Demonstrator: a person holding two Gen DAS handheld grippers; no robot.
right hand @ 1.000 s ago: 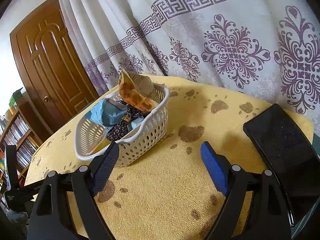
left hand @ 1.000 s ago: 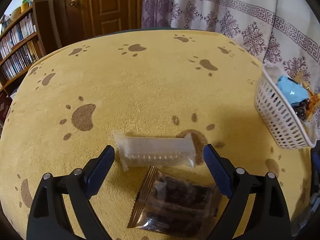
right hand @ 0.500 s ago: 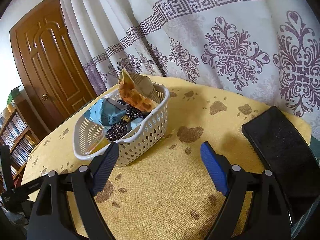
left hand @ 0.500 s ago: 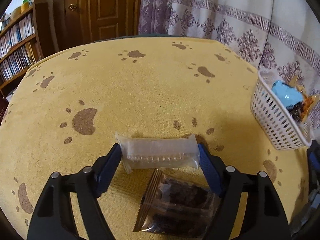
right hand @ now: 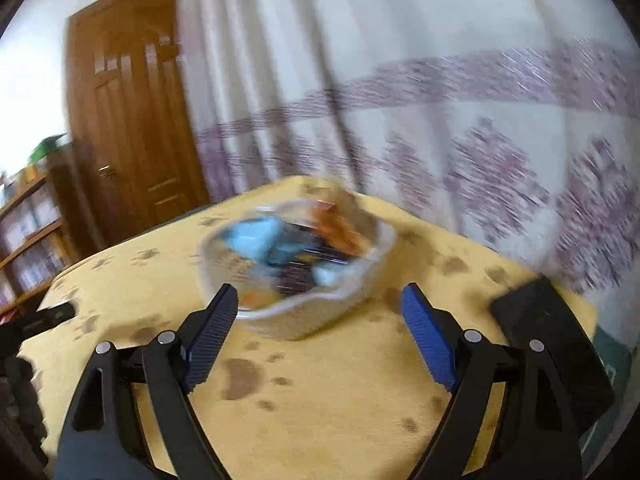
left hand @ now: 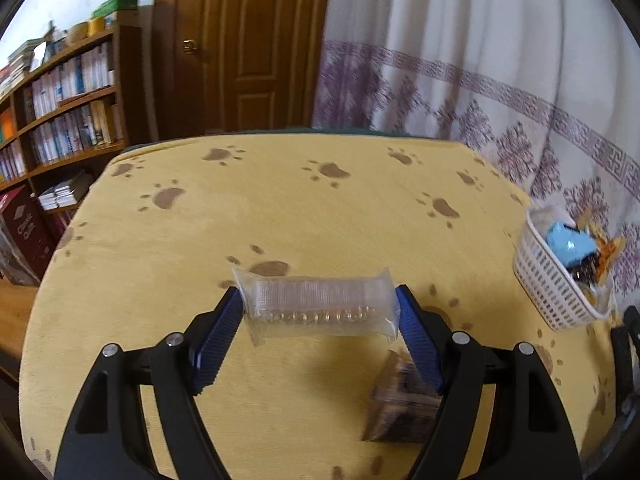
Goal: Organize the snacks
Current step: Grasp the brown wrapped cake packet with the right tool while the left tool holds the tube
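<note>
Now the left gripper (left hand: 319,309) clamps the clear snack packet (left hand: 320,306) endwise; the right gripper (right hand: 320,312) gapes wide, the basket (right hand: 304,316) at twelve o'clock.

blurred: white basket (right hand: 298,276), curtain (right hand: 460,140) | half-hidden by gripper finger: dark snack packet (left hand: 400,404)
</note>
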